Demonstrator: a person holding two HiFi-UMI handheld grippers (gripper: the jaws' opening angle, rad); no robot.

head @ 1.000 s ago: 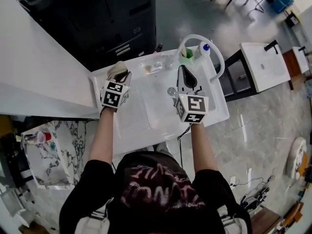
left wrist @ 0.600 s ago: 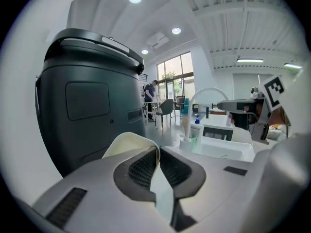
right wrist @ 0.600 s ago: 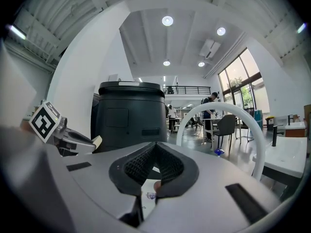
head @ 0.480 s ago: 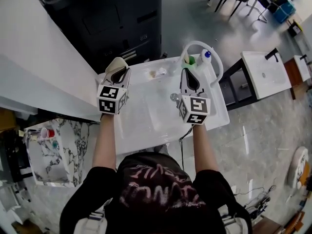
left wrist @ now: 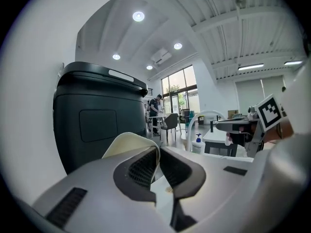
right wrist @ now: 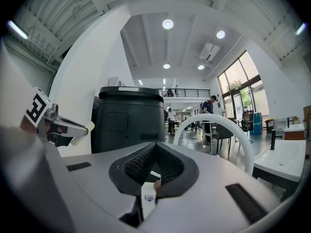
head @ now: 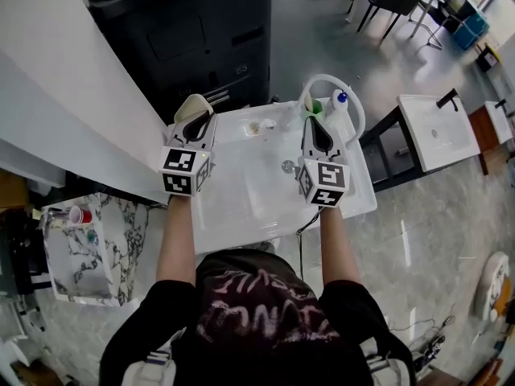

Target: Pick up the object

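Cream-coloured curved piece (left wrist: pixel 127 143), thin-walled and shell-like: pinched by one edge between the jaws of the left gripper (head: pixel 198 121), pads nearly together with only the thin wall between them. Held in the air, clear of the white table (head: pixel 241 207), over that table's far left corner as seen in the head view. Bulged out to the left of the jaws in the left gripper view. Exact nature of the piece not readable.

Right gripper (right wrist: pixel 154 148): jaws pressed together tip to tip, with nothing between them. Pointed level over the far right part of the table, well apart from the left gripper.

On the table:
- Small pale item (head: pixel 257 125) near the far edge, between the two grippers.
- Small round metal item (head: pixel 287 166) just left of the right gripper.
- Green cup (head: pixel 315 106) and white bottle with blue cap (head: pixel 339 98) at the far right corner, inside the arc of a white hoop of tubing (head: pixel 328 77).

Beyond the far edge: large black machine (head: pixel 193 30), filling the left gripper view behind the piece. Left of the table: marbled side table (head: pixel 113 240) bearing a red cup (head: pixel 78 215). Right of the table: second white table (head: pixel 430 123), well apart. Person (right wrist: pixel 212 110) standing far off by the windows in the right gripper view.
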